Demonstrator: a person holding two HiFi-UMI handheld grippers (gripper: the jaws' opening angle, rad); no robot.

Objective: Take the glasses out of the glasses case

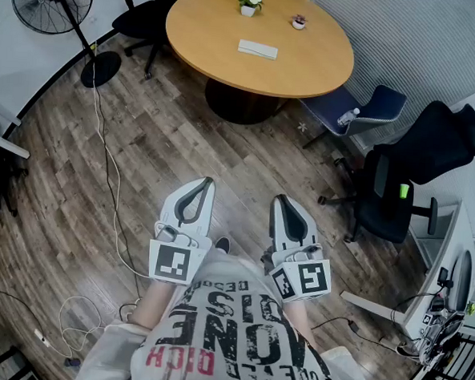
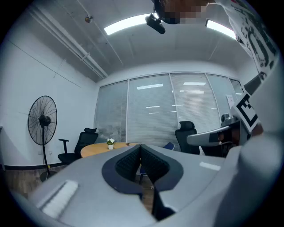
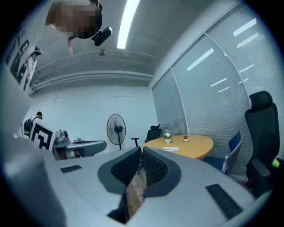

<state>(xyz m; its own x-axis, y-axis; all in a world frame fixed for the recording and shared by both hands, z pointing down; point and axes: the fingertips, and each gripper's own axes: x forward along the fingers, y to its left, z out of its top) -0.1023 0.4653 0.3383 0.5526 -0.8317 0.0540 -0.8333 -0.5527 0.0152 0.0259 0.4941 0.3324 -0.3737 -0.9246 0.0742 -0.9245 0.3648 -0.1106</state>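
Note:
A flat white oblong case (image 1: 257,49) lies on the round wooden table (image 1: 308,77) at the far side of the room, also seen as the case (image 3: 171,149) in the right gripper view. No glasses are visible. Both grippers are held level in front of the person's chest, far from the table. My left gripper (image 1: 206,181) is shut with nothing between its jaws, its tips (image 2: 140,146) meeting. My right gripper (image 1: 279,198) is also shut and empty, tips (image 3: 141,150) together.
A small white pot with a plant (image 1: 250,3) and a tiny pot (image 1: 299,22) stand on the table. Black office chairs (image 1: 398,187), a blue chair (image 1: 370,113), a standing fan (image 1: 52,1) and a white floor cable (image 1: 110,177) surround the wooden floor between.

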